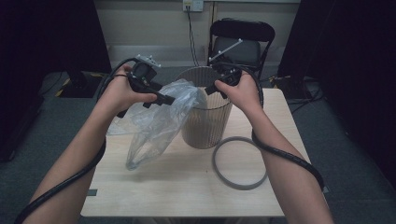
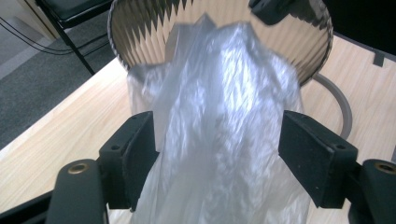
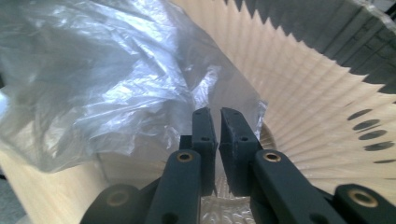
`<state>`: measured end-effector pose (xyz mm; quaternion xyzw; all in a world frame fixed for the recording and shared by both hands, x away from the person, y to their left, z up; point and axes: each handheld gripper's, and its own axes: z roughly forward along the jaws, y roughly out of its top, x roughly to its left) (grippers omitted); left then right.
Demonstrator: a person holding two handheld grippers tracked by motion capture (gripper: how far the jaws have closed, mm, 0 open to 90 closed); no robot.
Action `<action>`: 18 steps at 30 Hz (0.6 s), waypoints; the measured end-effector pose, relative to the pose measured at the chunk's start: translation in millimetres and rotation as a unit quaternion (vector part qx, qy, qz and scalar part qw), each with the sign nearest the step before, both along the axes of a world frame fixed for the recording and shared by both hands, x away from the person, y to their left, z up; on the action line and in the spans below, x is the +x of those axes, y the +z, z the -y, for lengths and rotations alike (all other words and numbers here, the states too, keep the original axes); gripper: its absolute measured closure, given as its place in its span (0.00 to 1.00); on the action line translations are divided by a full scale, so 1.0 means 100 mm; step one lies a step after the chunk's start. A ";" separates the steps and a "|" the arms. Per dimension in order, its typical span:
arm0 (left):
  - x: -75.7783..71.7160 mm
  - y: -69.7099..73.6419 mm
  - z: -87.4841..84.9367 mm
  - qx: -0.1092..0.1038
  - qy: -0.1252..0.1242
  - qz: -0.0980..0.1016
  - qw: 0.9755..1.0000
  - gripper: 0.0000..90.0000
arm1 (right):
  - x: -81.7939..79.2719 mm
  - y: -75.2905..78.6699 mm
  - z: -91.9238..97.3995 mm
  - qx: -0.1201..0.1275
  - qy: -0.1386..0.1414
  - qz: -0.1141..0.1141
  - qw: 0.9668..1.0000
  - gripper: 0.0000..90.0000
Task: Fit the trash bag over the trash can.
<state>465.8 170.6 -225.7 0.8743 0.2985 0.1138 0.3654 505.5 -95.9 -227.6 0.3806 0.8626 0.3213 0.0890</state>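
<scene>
Lining the ribbed bin (image 1: pixel 206 112) with a clear plastic bag (image 1: pixel 156 123); bin is my landmark. My right gripper (image 1: pixel 215 86) sits at the bin's rim, jaws nearly shut with only a thin slit between them, pinching an edge of the bag's film just inside the bin's mouth. My left gripper (image 1: pixel 164 100) is just left of the bin, jaws spread apart; the bag (image 2: pixel 224 140) runs between them, pads not pressing it. Most of the bag hangs outside, draped from the rim down the bin's left side toward the table (image 1: pixel 187 186). A grey ring (image 1: pixel 239 162) lies in front of the bin, to its right. Risks, as I judge them: only one pinch holds the film, so a pull may slip or tear it; the bag's hanging weight could drag the edge off the rim; tugging sideways might tip the light bin.
</scene>
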 end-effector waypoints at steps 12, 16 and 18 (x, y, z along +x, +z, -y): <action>0.09 0.05 0.07 -0.010 -0.019 -0.023 1.000 1.00 | -0.05 0.05 -0.01 0.024 0.018 0.024 0.999 0.41; 0.12 0.06 0.14 -0.013 -0.020 -0.019 1.000 1.00 | -0.06 0.07 -0.03 0.047 0.030 0.016 0.998 0.33; 0.13 0.05 0.18 -0.017 -0.021 -0.018 0.999 1.00 | -0.07 0.07 -0.09 0.046 0.038 0.020 0.998 0.33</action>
